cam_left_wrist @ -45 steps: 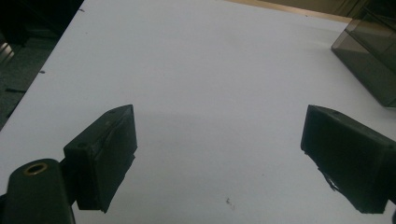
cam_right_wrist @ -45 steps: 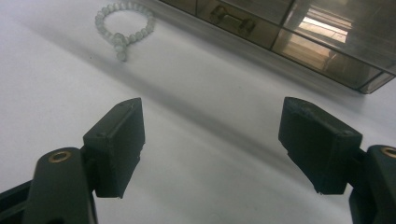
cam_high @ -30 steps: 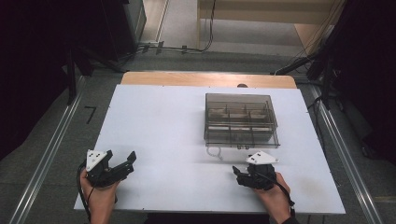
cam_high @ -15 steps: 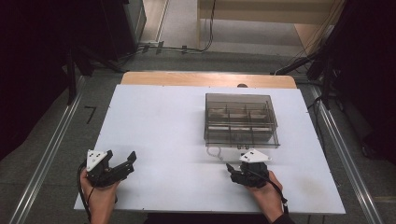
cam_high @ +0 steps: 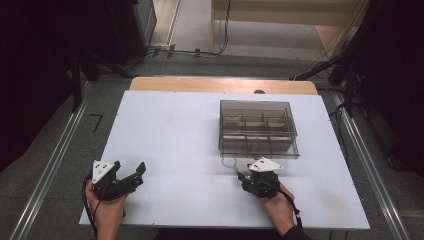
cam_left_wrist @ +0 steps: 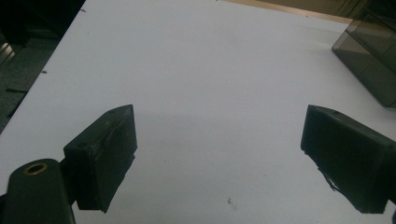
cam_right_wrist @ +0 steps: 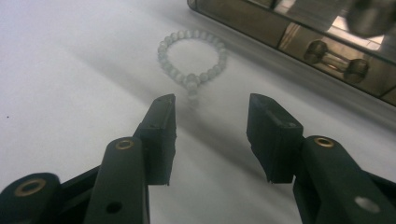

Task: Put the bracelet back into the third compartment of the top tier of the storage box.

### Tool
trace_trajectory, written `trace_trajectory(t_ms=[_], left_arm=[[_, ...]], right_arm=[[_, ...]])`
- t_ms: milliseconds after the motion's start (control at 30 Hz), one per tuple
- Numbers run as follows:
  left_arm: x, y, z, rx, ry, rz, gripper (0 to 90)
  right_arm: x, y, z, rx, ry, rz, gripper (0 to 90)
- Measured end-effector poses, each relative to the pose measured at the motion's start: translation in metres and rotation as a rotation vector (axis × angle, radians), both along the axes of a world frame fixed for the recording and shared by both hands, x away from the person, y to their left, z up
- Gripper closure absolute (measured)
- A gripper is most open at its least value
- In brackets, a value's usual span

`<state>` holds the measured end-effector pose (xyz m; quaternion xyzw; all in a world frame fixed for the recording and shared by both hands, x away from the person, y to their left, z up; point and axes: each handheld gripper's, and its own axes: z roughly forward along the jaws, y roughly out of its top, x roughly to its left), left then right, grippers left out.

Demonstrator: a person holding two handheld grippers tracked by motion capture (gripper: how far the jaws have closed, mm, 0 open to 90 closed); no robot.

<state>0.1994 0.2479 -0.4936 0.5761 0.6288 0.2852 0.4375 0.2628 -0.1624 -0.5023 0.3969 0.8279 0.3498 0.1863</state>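
A pale beaded bracelet (cam_right_wrist: 192, 60) lies flat on the white table (cam_high: 190, 135), just in front of a smoky clear compartment box (cam_high: 257, 128). In the high view the bracelet (cam_high: 229, 162) shows faintly by the box's near left corner. My right gripper (cam_right_wrist: 212, 126) is open, its jaws a short way before the bracelet and empty. The same gripper (cam_high: 243, 176) sits low on the table in the high view, pointing toward the bracelet. My left gripper (cam_high: 131, 176) rests at the table's near left, jaws spread wide (cam_left_wrist: 219, 154) over bare table, holding nothing.
The box (cam_right_wrist: 299, 32) has several compartments; a small dumbbell-shaped piece (cam_right_wrist: 334, 58) shows through its wall. A wooden strip (cam_high: 222, 85) runs along the table's far edge. Metal rails (cam_high: 55, 165) flank the table on the floor.
My right gripper has slid left and slightly forward, closer to the bracelet by the box's corner. The left gripper has stayed where it was.
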Motion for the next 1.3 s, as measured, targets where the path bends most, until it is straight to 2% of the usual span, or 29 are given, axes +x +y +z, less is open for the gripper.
trace_trajectory(t_ms=[133, 467, 633, 1300], left_arm=[[0.000, 0.001, 0.000, 0.000, 0.001, 0.001, 10.7], [0.000, 0.000, 0.000, -0.001, 0.002, 0.002, 10.7], [0.000, 0.000, 0.000, -0.001, 0.002, 0.002, 10.7], [0.000, 0.000, 0.000, -0.001, 0.000, 0.002, 10.7]], right_arm=[[0.005, 0.002, -0.002, 0.015, 0.016, 0.000, 58.3], [0.010, 0.006, -0.004, 0.038, 0.033, 0.018, 68.4], [0.012, 0.011, -0.006, 0.033, 0.035, 0.030, 73.3], [0.018, 0.017, -0.007, 0.023, 0.032, 0.052, 82.9]])
